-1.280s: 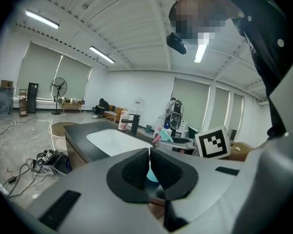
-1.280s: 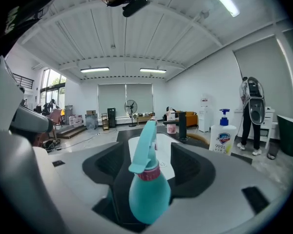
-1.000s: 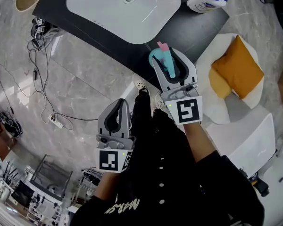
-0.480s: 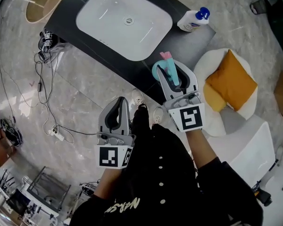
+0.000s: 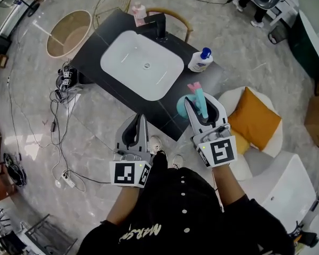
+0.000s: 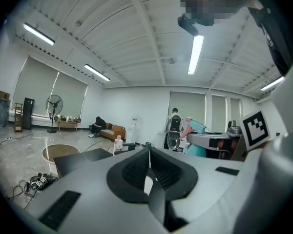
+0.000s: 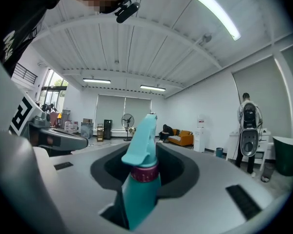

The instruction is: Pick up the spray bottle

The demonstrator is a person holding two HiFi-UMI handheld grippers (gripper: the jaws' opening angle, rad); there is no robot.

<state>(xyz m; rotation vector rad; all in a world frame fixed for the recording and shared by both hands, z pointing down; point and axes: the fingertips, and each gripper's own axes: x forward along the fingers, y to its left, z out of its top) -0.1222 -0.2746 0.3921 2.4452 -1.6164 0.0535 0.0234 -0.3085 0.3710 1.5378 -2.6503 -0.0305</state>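
Observation:
The teal spray bottle [image 5: 199, 100] with a pink trigger stands upright between the jaws of my right gripper [image 5: 203, 102], lifted well above the floor beside the black table's near corner. In the right gripper view the bottle's neck and maroon collar [image 7: 144, 173] sit squeezed between the pads of that gripper [image 7: 145, 152], its nozzle pointing up. My left gripper [image 5: 140, 117] hangs level to the left, jaws closed tip to tip with nothing in them; the left gripper view shows the left gripper [image 6: 147, 150] the same way. The bottle's lower body is hidden by the jaws.
A black table [image 5: 93, 47] carries a white basin [image 5: 143, 65], a white bottle with a blue cap [image 5: 200, 60] and a pink bottle [image 5: 140, 12]. A round wooden tub [image 5: 69, 33] and floor cables [image 5: 58, 89] lie left. An orange cushion [image 5: 255, 118] on a white seat lies right.
Both grippers have risen, the right one carrying the spray bottle up. The table and floor now look smaller and farther below.

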